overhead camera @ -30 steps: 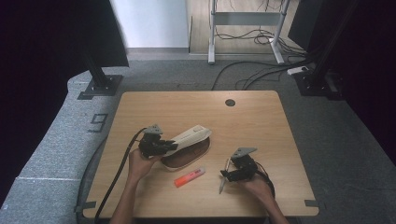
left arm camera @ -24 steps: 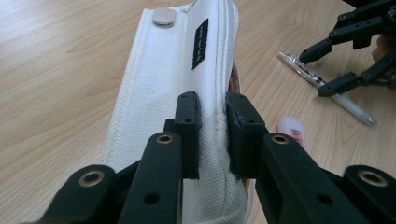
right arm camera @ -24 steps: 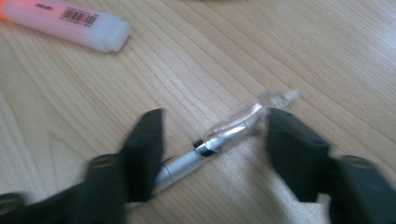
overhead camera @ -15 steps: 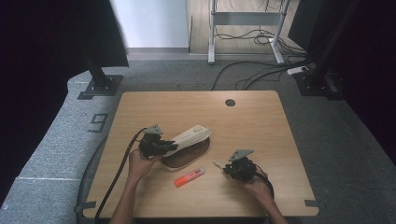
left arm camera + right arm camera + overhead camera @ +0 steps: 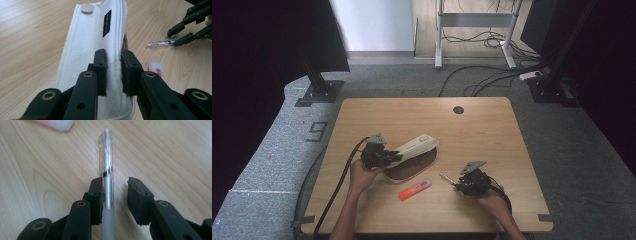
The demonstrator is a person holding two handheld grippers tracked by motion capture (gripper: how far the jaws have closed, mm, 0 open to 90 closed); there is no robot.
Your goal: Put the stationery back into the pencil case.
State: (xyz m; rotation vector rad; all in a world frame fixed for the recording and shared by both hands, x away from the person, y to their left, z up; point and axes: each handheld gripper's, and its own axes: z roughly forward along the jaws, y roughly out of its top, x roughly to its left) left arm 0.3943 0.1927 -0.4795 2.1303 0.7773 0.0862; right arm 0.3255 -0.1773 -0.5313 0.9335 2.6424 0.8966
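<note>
Between right gripper fingers, pen apparently unclamped.

Wooden counter on grey carpet, dim room.
Carpet floor has a white "9" marking; black stand base at left, metal desk frame and loose cables behind, white wall panel, dark curtains both sides; counter has round grommet hole.
</note>
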